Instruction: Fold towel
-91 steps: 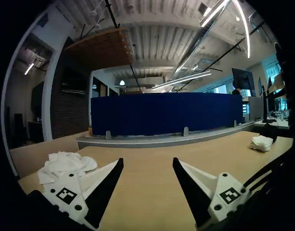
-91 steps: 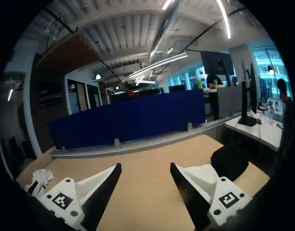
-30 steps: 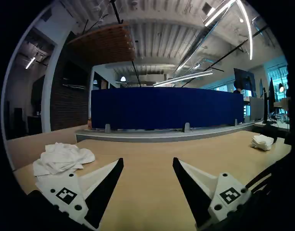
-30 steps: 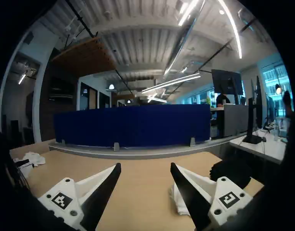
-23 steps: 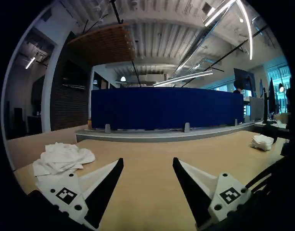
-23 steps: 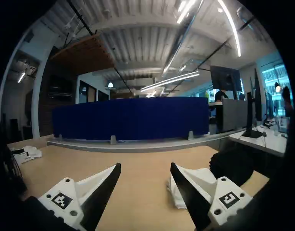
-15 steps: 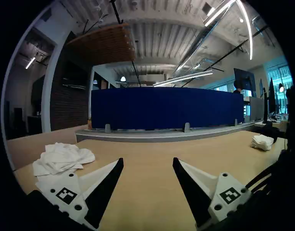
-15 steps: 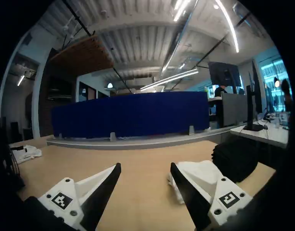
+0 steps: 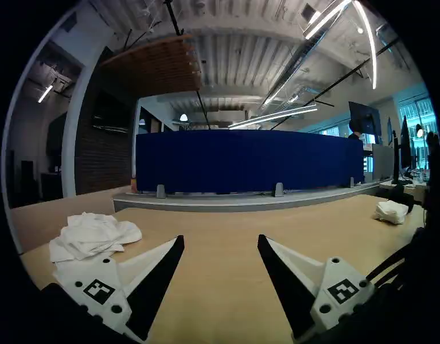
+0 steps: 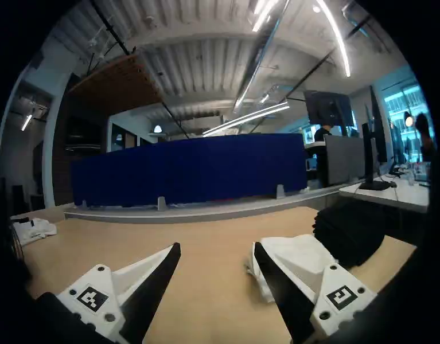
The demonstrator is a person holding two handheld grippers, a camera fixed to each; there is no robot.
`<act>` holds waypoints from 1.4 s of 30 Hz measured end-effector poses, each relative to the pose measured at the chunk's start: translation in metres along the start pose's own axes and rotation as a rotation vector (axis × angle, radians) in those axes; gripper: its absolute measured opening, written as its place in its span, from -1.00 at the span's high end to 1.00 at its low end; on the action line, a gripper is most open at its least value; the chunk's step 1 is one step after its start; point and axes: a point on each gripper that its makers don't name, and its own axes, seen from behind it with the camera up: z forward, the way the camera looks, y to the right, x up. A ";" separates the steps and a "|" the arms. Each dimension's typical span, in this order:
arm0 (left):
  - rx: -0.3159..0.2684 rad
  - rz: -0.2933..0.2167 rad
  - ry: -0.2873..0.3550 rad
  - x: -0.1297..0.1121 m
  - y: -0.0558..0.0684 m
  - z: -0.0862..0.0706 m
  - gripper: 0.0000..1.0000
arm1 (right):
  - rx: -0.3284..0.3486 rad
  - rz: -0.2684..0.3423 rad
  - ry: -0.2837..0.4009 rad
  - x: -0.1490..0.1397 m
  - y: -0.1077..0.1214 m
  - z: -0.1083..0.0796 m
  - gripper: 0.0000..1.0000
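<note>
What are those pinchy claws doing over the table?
A person holds two grippers over a wooden table. The left gripper and the right gripper are both open and hold nothing. A crumpled white towel lies by the left one, and a neater white towel lies by the right one. No folding yet.

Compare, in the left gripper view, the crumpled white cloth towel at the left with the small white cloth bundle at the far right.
The crumpled white cloth towel lies loose and spread out; the small white cloth bundle looks compact and gathered. The towel lies near the camera and looks bigger; the bundle lies farther off and looks smaller. Both are white cloth resting on the light wooden table.
</note>
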 end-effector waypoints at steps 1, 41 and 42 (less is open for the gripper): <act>0.000 0.000 0.000 0.000 0.000 0.000 -0.91 | 0.002 -0.001 -0.001 -0.001 -0.001 0.000 -1.00; 0.000 0.000 0.000 0.000 0.000 0.000 -0.91 | 0.021 -0.089 0.009 -0.007 -0.017 -0.005 -0.99; 0.000 0.000 0.000 0.000 0.000 0.000 -0.91 | 0.021 -0.089 0.009 -0.007 -0.017 -0.006 -0.99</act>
